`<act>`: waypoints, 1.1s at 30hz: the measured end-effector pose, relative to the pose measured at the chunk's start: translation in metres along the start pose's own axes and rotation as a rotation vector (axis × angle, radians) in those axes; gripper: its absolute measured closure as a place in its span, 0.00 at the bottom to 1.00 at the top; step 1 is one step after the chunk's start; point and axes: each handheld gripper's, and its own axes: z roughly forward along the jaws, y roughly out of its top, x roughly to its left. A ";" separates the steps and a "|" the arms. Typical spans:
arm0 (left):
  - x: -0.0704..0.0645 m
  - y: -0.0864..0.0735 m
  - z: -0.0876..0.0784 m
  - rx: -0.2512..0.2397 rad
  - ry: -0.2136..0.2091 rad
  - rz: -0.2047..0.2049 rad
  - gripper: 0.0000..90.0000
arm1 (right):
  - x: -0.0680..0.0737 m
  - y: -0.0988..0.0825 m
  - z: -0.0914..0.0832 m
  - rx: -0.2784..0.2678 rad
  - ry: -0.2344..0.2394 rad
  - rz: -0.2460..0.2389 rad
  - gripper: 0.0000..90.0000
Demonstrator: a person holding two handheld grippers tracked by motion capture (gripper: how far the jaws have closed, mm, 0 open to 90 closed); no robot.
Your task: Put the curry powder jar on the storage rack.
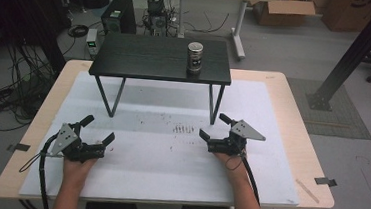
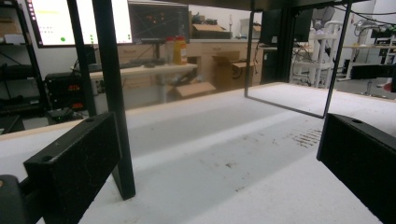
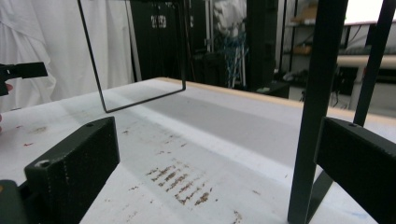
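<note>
White-topped table [image 1: 157,177] | can [image 1: 194,57] stood on black stand [image 1: 142,56] | left tongs [image 1: 99,128], right tongs [image 1: 213,127] spread, empty, before stand | likely approach can level, jaws wide.

Black two-jaw left tool [image 1: 99,130], right tool [image 1: 214,127], grey triangular plates, black cables

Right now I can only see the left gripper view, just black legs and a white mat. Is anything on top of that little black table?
Observer: Yes, a metal can stands upright on the black table, toward its right end.
Operator: Is my other gripper holding something?
Observer: No. The right gripper is open and empty, low over the white mat.
Operator: Is mine near the can?
Observer: No. The left gripper is down at the mat's front left.
</note>
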 end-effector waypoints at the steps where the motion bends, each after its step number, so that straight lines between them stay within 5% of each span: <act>1: 0.000 0.000 0.000 0.000 0.000 0.000 0.00 | 0.001 -0.001 -0.001 -0.014 0.002 -0.013 0.00; 6: 0.000 0.000 0.000 0.000 -0.001 0.001 0.00 | 0.007 -0.003 -0.005 -0.050 -0.003 -0.068 0.00; 33: 0.000 0.000 0.000 -0.001 0.000 -0.002 0.00 | 0.007 -0.003 -0.005 -0.053 -0.005 -0.073 0.00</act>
